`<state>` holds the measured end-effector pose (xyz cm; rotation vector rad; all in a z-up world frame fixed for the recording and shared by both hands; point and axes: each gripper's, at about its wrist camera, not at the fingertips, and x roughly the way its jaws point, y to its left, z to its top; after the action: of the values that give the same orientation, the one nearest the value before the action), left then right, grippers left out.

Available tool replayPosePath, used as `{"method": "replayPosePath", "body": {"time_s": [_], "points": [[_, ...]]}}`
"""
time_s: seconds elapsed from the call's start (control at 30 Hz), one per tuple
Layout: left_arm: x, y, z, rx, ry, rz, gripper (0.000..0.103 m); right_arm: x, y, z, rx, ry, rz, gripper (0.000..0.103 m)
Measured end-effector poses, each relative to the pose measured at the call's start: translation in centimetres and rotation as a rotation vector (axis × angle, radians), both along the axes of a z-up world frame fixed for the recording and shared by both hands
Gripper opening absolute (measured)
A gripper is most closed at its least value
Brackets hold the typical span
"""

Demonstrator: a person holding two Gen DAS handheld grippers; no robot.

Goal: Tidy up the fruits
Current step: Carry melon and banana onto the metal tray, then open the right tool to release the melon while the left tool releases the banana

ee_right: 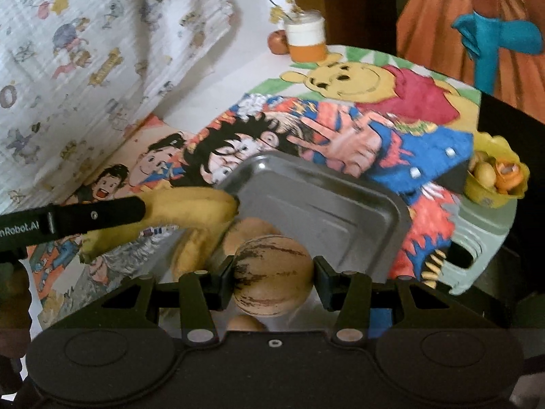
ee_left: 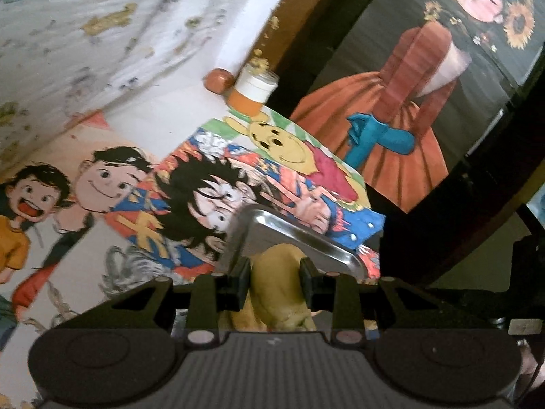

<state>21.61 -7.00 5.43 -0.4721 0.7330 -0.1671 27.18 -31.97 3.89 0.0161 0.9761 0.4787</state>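
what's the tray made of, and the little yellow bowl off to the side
The tray looks like metal, probably stainless steel: grey, shiny, with bright glints along its rolled rim and pressed ridges in the floor. The yellow bowl looks like moulded plastic: a glossy, evenly coloured wall with a wavy rim. It could be glazed ceramic; the view leaves that open.

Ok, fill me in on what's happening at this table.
A person is sorting fruit with two handheld grippers. The left gripper is clamped on a banana beside the metal tray. The right gripper grips a round striped fruit over the tray's near end. More fruit sits in a yellow bowl on a stool.
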Motion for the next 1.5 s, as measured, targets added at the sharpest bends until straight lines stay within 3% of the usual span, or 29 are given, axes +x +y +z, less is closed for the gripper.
{"method": "replayPosePath", "body": {"time_s": [0.4, 1.17, 1.5], "points": [[2.0, -1.7, -0.7, -0.010, -0.051, -0.028, 0.034, 0.5, 0.0, -1.7, -0.030, -0.007, -0.022, 0.050], [4.5, -1.7, -4.2, -0.005, 0.004, -0.034, 0.035, 1.1, 0.0, -3.8, -0.062, -0.058, -0.098, 0.050], [4.0, -1.7, -4.8, 0.004, 0.022, -0.039, 0.035, 0.2, -0.5, -4.2, -0.022, -0.079, -0.148, 0.050]]}}
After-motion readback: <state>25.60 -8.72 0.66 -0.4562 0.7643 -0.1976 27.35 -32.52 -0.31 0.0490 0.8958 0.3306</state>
